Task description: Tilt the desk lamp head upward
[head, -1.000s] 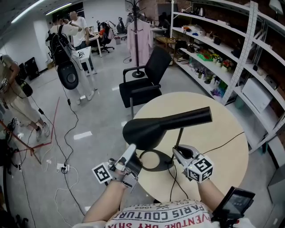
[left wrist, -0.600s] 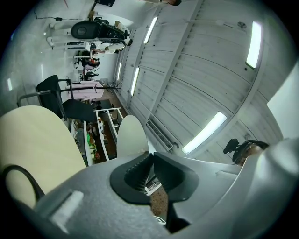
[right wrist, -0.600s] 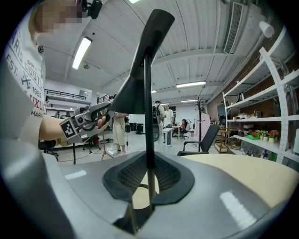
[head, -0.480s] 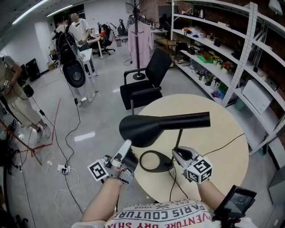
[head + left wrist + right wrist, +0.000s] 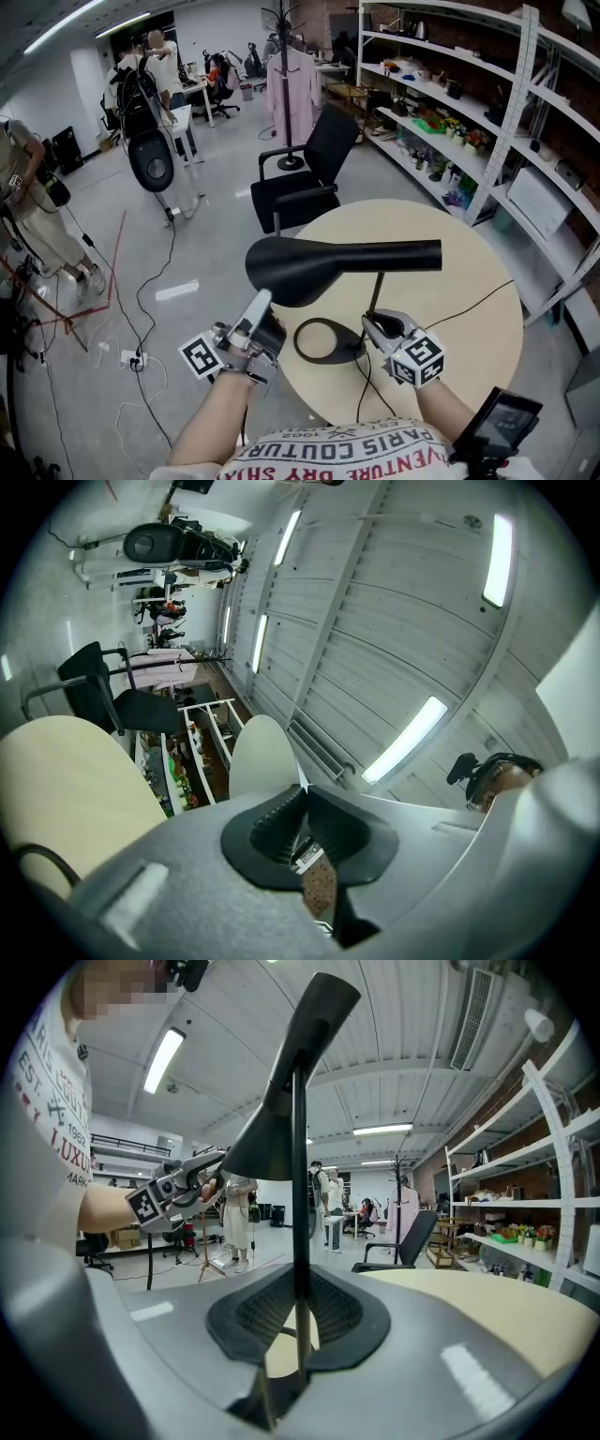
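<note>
Desk lamp, black, standing on a round cream desk (image 5: 469, 244). Lamp head (image 5: 319, 267): a long cone lying about level, with its wide mouth above the fingers of the left gripper (image 5: 260, 304) and its narrow end reaching out past the fingers of the right gripper (image 5: 369, 322). Left fingers: clenched, tips meeting on the rim of the lamp head from beneath. The left gripper view looks along them up to the ceiling lights (image 5: 405, 742). Lamp stem (image 5: 376, 292): thin and upright, rising straight from between the right fingers, which are closed on it low down, just above the base. Lamp base (image 5: 347, 351): a flat ring lying on the desk between the two pairs of fingers, nearer the right pair. Cord (image 5: 473, 302): black, trailing over the desk to the right of the right fingers. Marker cubes: one behind each pair of fingers, left (image 5: 200, 357) and right (image 5: 417, 358). Office chair (image 5: 309, 173): black, on the floor well ahead of both pairs of fingers, past the far edge of the desk. Coat stand (image 5: 292, 75): hung with a pale garment, farther ahead again. Shelving (image 5: 469, 122): stocked, along the wall ahead and to the right of the right fingers. Persons: several standing well off to the left of the left fingers.
</note>
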A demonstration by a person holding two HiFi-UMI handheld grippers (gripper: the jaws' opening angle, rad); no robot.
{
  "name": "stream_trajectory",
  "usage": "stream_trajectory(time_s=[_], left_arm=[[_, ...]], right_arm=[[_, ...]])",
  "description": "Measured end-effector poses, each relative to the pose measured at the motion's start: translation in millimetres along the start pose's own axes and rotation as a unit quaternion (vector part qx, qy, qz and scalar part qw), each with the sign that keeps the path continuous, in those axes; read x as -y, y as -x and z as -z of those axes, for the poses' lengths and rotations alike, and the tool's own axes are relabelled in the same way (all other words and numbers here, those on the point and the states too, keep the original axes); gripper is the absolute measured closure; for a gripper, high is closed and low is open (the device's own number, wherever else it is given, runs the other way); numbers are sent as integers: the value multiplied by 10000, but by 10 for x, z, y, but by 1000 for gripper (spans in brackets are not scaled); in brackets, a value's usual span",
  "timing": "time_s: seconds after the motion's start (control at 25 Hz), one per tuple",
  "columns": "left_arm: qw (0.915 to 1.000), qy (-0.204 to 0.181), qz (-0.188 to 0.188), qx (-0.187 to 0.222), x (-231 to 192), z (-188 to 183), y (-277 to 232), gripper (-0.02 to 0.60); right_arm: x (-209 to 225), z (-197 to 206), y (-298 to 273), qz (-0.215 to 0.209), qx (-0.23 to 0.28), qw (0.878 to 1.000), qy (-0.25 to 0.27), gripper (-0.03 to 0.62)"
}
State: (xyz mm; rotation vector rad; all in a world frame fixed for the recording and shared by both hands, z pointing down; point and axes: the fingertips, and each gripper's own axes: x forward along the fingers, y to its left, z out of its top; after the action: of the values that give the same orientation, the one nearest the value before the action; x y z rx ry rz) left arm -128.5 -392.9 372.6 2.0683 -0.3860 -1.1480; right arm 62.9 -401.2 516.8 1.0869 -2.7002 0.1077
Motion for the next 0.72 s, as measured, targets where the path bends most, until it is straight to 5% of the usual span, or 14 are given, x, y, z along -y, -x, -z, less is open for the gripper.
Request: stream_trajectory(time_s=[0.72], left_arm=[[9983,-505,303,49,285,-307,-200,571]], right_arm=[[9,29,-27,56,49,10000,-19,549]])
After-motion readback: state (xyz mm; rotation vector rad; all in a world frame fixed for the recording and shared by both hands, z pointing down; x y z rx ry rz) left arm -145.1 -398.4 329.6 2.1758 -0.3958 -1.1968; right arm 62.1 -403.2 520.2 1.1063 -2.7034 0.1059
